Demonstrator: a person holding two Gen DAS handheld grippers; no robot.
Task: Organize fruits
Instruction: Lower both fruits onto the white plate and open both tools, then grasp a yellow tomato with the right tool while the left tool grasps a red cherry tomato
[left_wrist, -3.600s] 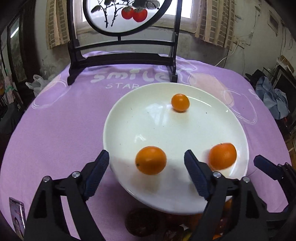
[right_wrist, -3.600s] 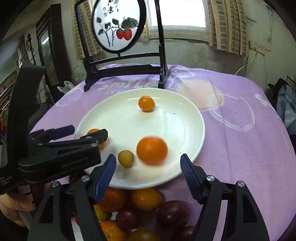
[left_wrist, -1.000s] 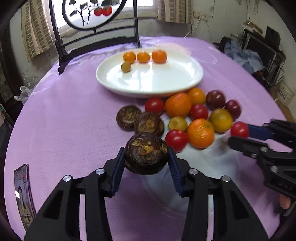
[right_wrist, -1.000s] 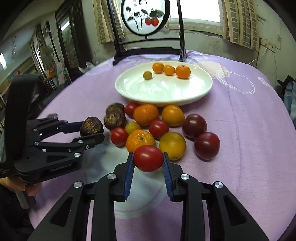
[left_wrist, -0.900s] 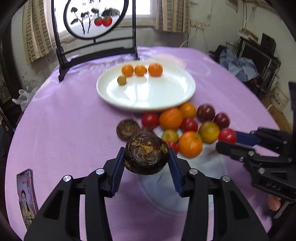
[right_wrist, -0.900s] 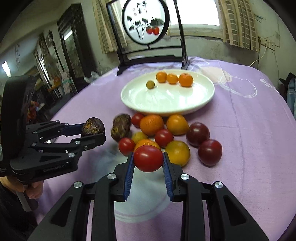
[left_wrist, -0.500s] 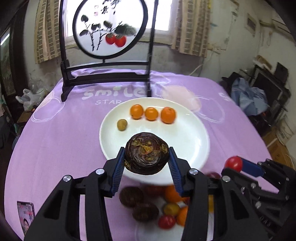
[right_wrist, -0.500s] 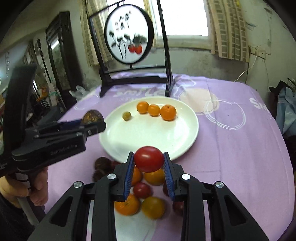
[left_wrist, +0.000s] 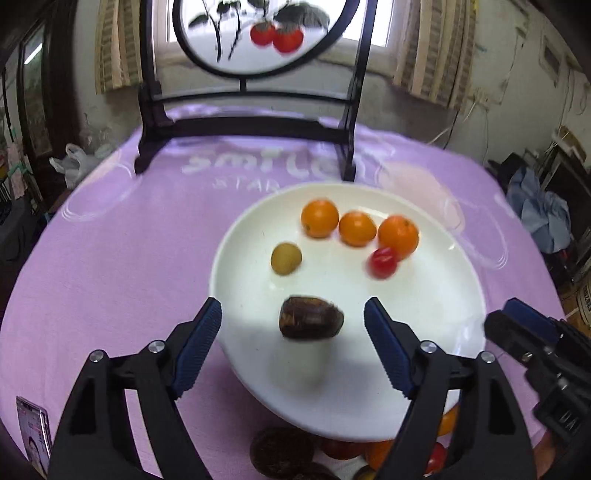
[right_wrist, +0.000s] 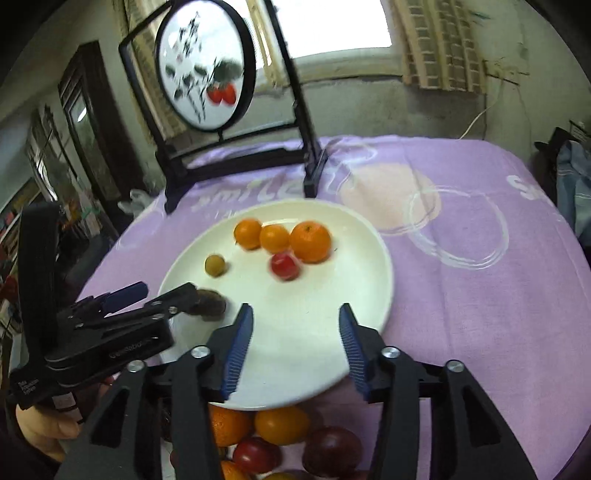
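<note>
Left gripper (left_wrist: 293, 325): jaws opening, wide apart, nothing gripped; brown fruit seen in the gap, clear of both pads.
Right gripper (right_wrist: 295, 332): jaws opening, moderately apart, nothing between but bare plate.
Brown fruit (left_wrist: 311, 318): on the plate at about 7 o'clock from its centre, blurred; in the right view half hidden behind a left finger (right_wrist: 173, 295).
Red tomato (left_wrist: 383, 261): on the plate, blurred, at 7 o'clock of the right-hand orange and touching or nearly touching it.
Oranges (left_wrist: 356, 228): three in a row across the plate's far side, about 12 to 2 o'clock; the middle and right ones touching in the right view.
Yellow-green fruit (left_wrist: 286, 258): alone at about 10 o'clock on the plate, apart from the oranges.
Plate (left_wrist: 450, 295): white, on the purple cloth (left_wrist: 110, 258).
Loose fruit (right_wrist: 280, 424): orange, yellow, red and dark pieces heaped on the cloth at the plate's 6 o'clock edge, partly under the grippers.
Screen (left_wrist: 255, 37): round painted panel in a black stand, on the cloth at 12 o'clock beyond the plate.
Hand (right_wrist: 44, 424): bare, wrapped around the left gripper's handle.
Phone (left_wrist: 33, 432): on the cloth at the left view's 8 o'clock edge.
</note>
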